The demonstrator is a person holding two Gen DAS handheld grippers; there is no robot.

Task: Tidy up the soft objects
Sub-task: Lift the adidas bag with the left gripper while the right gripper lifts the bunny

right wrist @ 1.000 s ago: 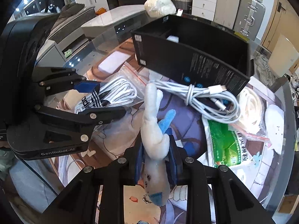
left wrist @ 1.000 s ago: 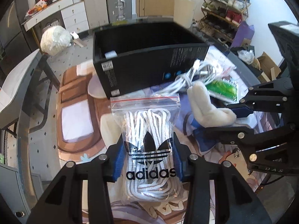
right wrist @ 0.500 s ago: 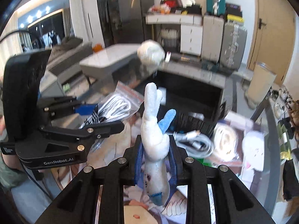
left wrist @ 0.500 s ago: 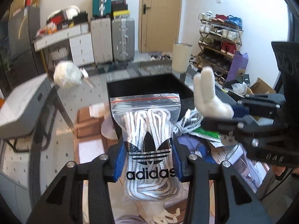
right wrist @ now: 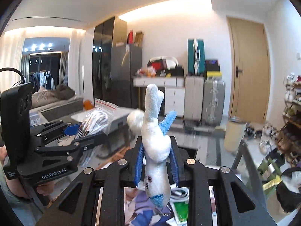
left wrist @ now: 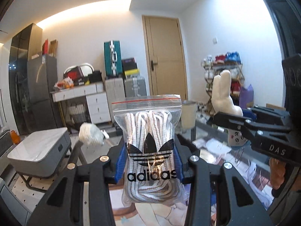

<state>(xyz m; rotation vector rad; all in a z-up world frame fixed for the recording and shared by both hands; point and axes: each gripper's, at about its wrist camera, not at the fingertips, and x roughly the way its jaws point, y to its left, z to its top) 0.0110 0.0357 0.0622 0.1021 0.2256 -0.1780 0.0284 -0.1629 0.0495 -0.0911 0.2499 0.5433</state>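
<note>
Left wrist view shows the left gripper (left wrist: 149, 162) with its jaws clamped on a zip bag of shoelaces (left wrist: 149, 146), raised clear of the bench (left wrist: 216, 131). To its right, the right gripper (right wrist: 156, 162) pinches a white plush rabbit (right wrist: 155, 141), also aloft. Both items are picked; neither looks stowed yet, so placing remains.

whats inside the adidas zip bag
Inside the adidas zip bag are bundled white laces with brownish stripes. The printed logo and the left hand-held gripper pads cover parts of them, so their count stays unclear.
</note>
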